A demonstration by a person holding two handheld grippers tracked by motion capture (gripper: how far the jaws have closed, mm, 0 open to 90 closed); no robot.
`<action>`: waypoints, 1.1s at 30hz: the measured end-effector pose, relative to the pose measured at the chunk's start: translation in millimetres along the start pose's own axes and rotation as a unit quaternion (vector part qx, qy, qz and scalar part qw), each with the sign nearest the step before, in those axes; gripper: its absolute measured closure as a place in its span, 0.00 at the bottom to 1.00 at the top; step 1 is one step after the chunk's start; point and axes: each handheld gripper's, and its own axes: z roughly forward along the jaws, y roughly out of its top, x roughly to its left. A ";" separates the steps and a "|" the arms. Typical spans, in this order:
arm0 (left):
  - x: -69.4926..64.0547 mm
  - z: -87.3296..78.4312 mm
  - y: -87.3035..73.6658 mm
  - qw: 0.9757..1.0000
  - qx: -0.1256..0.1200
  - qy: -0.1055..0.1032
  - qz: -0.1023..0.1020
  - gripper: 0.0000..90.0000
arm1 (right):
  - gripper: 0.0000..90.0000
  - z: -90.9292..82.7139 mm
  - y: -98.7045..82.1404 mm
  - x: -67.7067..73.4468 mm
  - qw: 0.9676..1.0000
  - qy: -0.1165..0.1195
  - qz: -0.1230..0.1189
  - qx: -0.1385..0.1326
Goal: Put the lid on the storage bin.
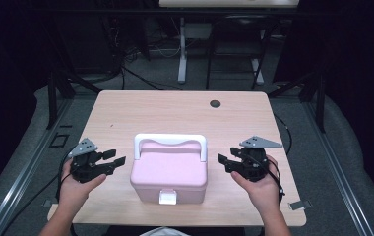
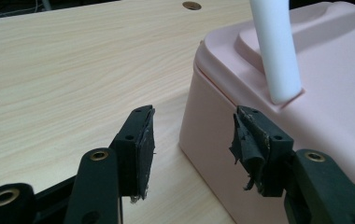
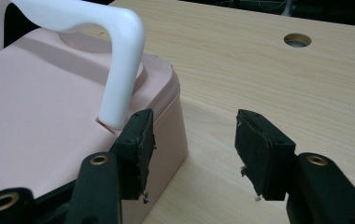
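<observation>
The jaws of the left gripper (image 1: 118, 158) stand apart with nothing between them, just beside the left wall of the pink plastic box with a white handle (image 1: 169, 167); the jaws of the right gripper (image 1: 226, 161) are also spread and hold nothing, near its right wall. The box sits closed at the middle of the counter, toward the near edge, its long axis running left to right and its white front latch (image 1: 168, 197) facing the person. The gripper views show the frayed black pads (image 2: 246, 142) and the handle's foot in the lid; the high view shows both hands. The light wooden counter (image 1: 175, 110) has a round cable hole (image 1: 215, 103). Beyond it the room is dark, with a grey floor, cables and white desk legs.
</observation>
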 end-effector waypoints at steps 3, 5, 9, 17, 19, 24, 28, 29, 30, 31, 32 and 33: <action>1.1 5.9 3.6 1.000 -0.002 0.001 -0.003 0.54 | 0.52 0.0 -2.4 -1.2 1.000 -0.004 -0.002 -0.002; 2.4 10.2 5.7 1.000 -0.003 0.002 -0.008 0.54 | 0.52 0.7 -3.6 -1.9 1.000 -0.004 -0.001 -0.004; 6.7 17.9 6.7 1.000 0.000 0.007 -0.016 0.54 | 0.52 2.3 -6.4 -3.3 1.000 -0.006 -0.002 -0.005; 18.8 23.2 -5.7 0.999 0.002 0.026 -0.030 0.54 | 0.52 13.1 -21.4 -10.2 1.000 -0.019 0.001 -0.008; 21.4 23.5 -9.0 0.999 -0.001 0.032 -0.035 0.54 | 0.52 16.3 -25.9 -10.9 1.000 -0.025 0.000 -0.009; 25.0 25.3 -17.3 0.998 -0.001 0.045 -0.039 0.54 | 0.52 23.3 -35.9 -12.7 0.999 -0.038 -0.004 -0.014; 25.4 27.6 -24.4 0.998 0.003 0.048 -0.035 0.54 | 0.52 26.6 -45.5 -15.0 0.999 -0.048 -0.002 -0.012; 25.3 28.7 -26.1 0.998 0.005 0.048 -0.035 0.54 | 0.52 27.3 -48.1 -15.4 0.999 -0.049 0.001 -0.014; 25.4 30.0 -27.7 0.998 0.007 0.048 -0.034 0.54 | 0.51 27.7 -50.7 -16.3 0.999 -0.050 0.000 -0.012; 25.5 30.8 -29.3 0.998 0.011 0.047 -0.034 0.54 | 0.51 28.5 -53.3 -16.9 0.999 -0.050 0.000 -0.009; 25.1 32.2 -31.3 0.998 0.011 0.047 -0.035 0.54 | 0.51 29.4 -55.9 -17.4 0.999 -0.052 -0.002 -0.003; 25.2 32.7 -32.3 0.998 0.014 0.046 -0.034 0.54 | 0.51 30.8 -59.0 -18.0 0.999 -0.054 -0.004 0.001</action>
